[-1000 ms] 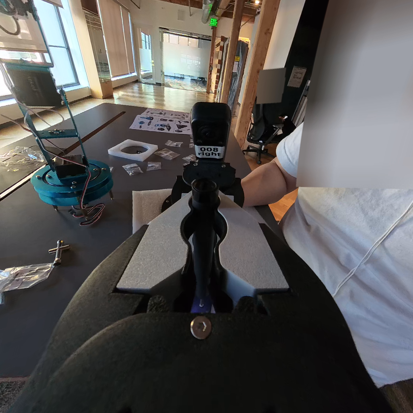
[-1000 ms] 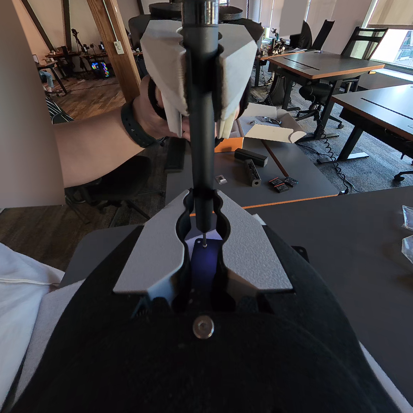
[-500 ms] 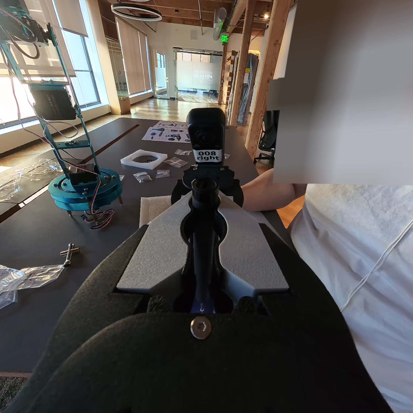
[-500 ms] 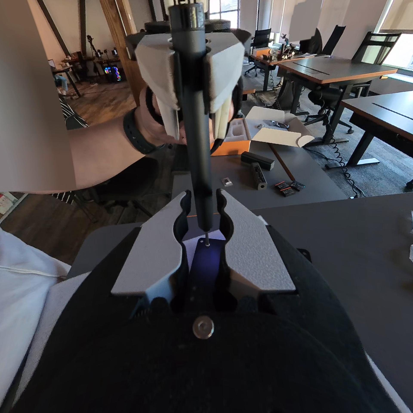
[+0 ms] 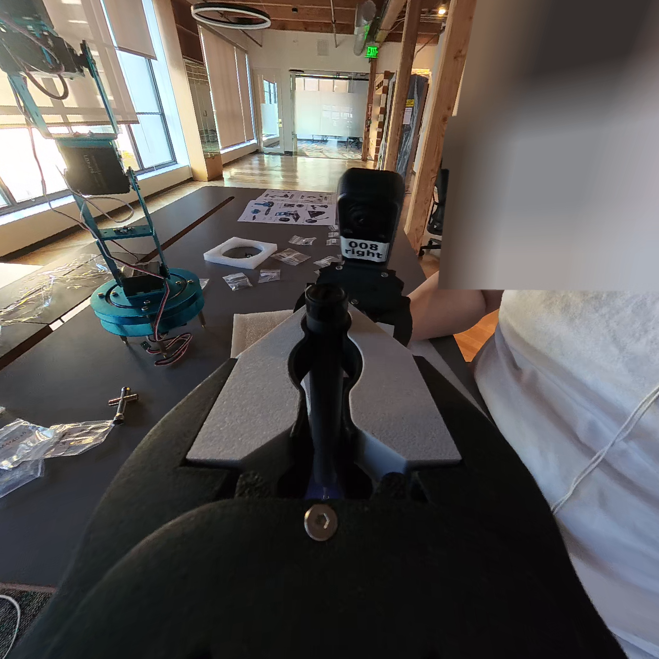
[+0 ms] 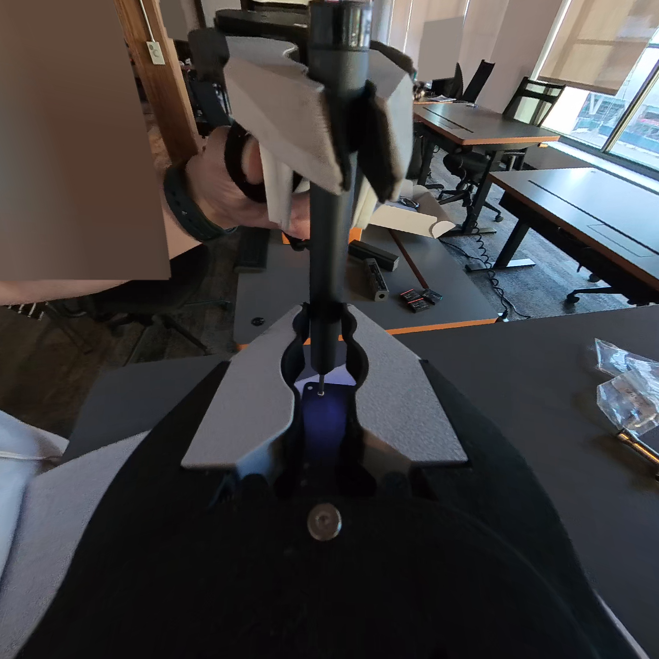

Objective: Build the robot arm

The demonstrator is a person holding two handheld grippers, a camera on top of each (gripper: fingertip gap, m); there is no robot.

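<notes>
Black and slim, the screwdriver (image 5: 326, 378) sits clamped in my left gripper (image 5: 325, 360), both grey fingers (image 5: 249, 403) pressed against its barrel. Over on my right wrist view the same tool hangs nearly upright, its fine tip touching a tiny screw (image 6: 320, 393) on a blue plate (image 6: 322, 420). That plate is pinched between the fingers of my right gripper (image 6: 323, 351), so those jaws are closed on it.

Off to the left on the dark table (image 5: 71, 374) there's a teal little robot arm on a round base (image 5: 146, 299), red and white wires trailing from it. Near that: a white foam square (image 5: 240, 251), a few small clear bags (image 5: 237, 280), printed sheets (image 5: 289, 212) farther back, and a small cross-shaped wrench (image 5: 123, 399) closer to me. A person's arm (image 5: 445, 313) in a white shirt is on the right.
</notes>
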